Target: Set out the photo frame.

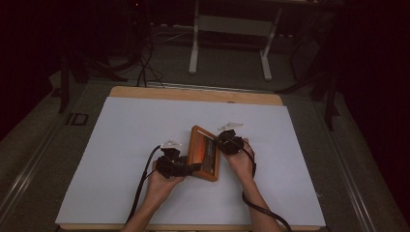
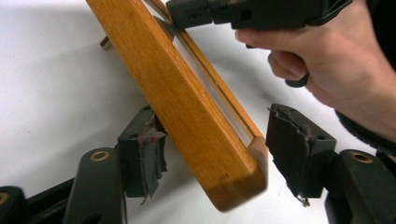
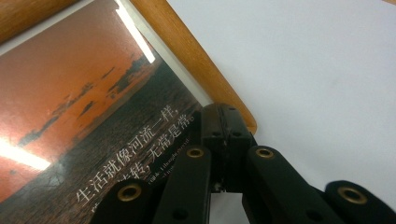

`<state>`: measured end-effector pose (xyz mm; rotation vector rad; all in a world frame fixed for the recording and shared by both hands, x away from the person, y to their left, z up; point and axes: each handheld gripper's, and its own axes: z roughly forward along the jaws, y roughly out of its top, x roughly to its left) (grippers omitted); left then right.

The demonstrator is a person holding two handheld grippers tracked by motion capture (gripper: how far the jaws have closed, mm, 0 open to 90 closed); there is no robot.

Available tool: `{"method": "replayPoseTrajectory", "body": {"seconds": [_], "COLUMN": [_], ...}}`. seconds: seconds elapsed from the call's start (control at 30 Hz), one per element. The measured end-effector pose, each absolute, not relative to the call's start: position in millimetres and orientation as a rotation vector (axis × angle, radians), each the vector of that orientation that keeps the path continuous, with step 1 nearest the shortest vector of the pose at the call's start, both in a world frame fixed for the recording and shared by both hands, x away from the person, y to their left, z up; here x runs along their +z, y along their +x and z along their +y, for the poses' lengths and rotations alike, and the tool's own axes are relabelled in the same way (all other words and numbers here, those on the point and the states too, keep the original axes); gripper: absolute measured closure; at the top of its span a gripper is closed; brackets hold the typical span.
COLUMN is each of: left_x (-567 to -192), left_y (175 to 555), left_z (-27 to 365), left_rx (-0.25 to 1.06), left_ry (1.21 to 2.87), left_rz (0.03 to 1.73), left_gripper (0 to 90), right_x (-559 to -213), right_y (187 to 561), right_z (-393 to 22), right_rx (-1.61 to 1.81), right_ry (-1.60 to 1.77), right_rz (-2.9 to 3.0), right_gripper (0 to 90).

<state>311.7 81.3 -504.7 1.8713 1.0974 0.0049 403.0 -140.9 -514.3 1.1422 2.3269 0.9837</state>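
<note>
A wooden picture frame with an orange sunset photo and white Chinese text stands tilted on the white sheet, one long edge lifted. My left gripper is open, and the frame's near corner sits between its torn pads. The left pad touches the wood; the right one stands a little off. My right gripper is shut, its tips resting on the photo glass beside the frame's inner wooden rim. From the left gripper view, the right gripper and the hand holding it sit above the frame's upper edge.
A white sheet covers the wooden table, with open room on both sides of the frame. Behind the table, on a dark floor, stand a white-legged bench and loose cables.
</note>
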Motion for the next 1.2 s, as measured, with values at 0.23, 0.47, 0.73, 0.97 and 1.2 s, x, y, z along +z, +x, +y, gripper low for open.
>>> {"method": "replayPoseTrajectory", "body": {"seconds": [0.23, 0.47, 0.73, 0.97, 1.2], "left_x": [-506.2, -505.3, -503.4, -495.9, -490.5], "left_y": [314.3, 315.3, 316.2, 310.8, 306.1], "left_z": [77.7, 77.3, 73.9, 61.7, 49.9], "left_rx": [0.003, -0.022, -0.006, 0.064, 0.115], "left_ry": [1.873, 1.871, 1.86, 1.863, 1.854], "left_rz": [1.132, 1.155, 1.161, 1.132, 1.109], "left_gripper": [45.5, 48.0, 52.5, 57.8, 61.4], "right_x": [-514.7, -514.2, -510.3, -501.5, -490.9], "right_y": [402.9, 402.8, 399.1, 389.3, 371.6], "right_z": [-141.7, -142.3, -152.7, -168.5, -187.1], "right_rx": [0.994, 0.988, 0.982, 1.024, 1.045], "right_ry": [1.137, 1.118, 1.089, 1.073, 1.032], "right_rz": [2.329, 2.339, 2.348, 2.33, 2.293], "right_gripper": [90.0, 90.0, 90.0, 90.0, 88.9]}}
